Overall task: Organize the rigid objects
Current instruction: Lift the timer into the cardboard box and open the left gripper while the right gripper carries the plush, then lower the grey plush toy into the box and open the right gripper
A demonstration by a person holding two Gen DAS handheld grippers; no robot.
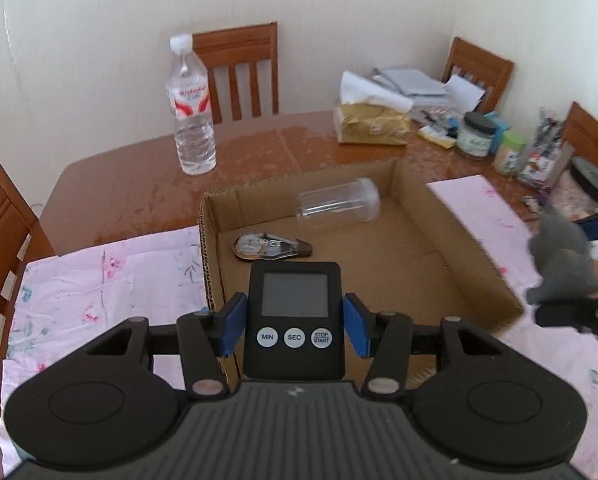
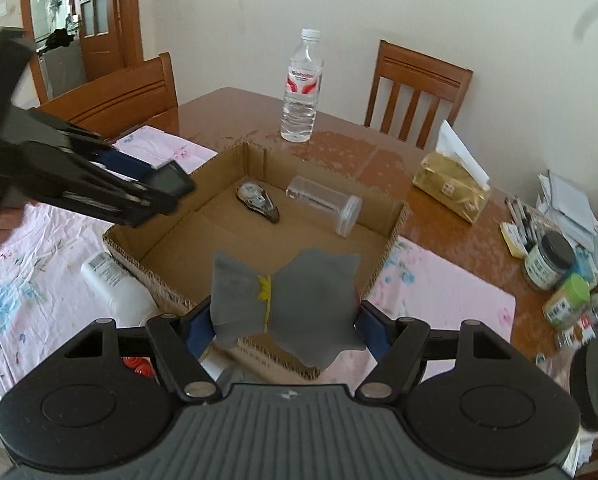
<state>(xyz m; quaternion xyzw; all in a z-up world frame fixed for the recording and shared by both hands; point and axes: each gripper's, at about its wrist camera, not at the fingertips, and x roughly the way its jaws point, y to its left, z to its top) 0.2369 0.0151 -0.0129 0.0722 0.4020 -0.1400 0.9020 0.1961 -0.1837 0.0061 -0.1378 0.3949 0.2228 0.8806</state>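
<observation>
- Done: the cardboard box [image 1: 419, 216] already holds a clear plastic jar [image 1: 339, 204] lying on its side near the far wall and a tape dispenser [image 1: 273, 245] at about 8 o'clock from it.
- In hand: the left gripper [image 1: 295, 320] is clamped on a black digital timer [image 1: 295, 312], carried over the box's near edge.
- The right gripper [image 2: 285, 320] pinches a grey soft toy [image 2: 287, 300] above the box's near rim.
- Left: both items are not yet set down; a white bottle [image 2: 111, 280] lies outside, at the box's 9 o'clock in the right wrist view.

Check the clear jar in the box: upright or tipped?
Tipped. The clear jar lies on its side on the floor of the cardboard box, lid end toward the box's right wall, beside the correction tape.
</observation>
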